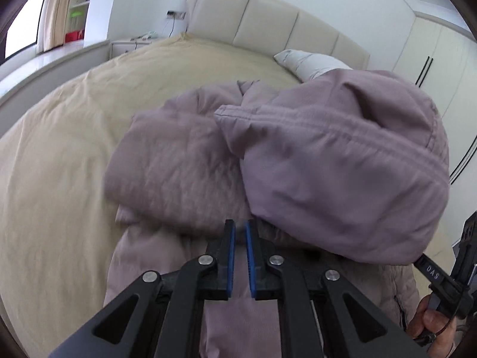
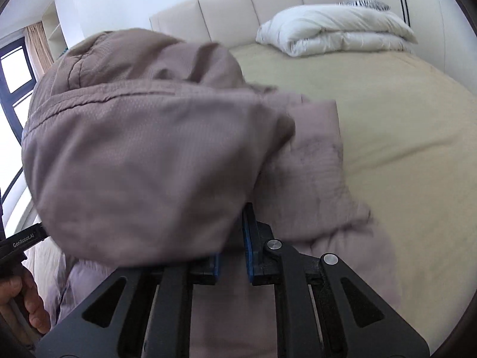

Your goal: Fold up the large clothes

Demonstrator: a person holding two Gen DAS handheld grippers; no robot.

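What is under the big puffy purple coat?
The mauve padded coat lies on a beige bed cover, which spreads out all around it. Its lifted hood hides part of the coat beneath.

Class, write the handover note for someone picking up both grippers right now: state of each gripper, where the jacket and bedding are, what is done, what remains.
Left gripper: shut, nothing clearly held; it sits low over the jacket.
Right gripper: shut, with the hood draped over its left finger; whether cloth is pinched cannot be told.
The mauve padded jacket lies on the beige bed sheet; its hood is raised above the body. A white duvet lies folded by the headboard.
Done: part of the jacket is folded over.
Left: lay the hood down, finish folding.
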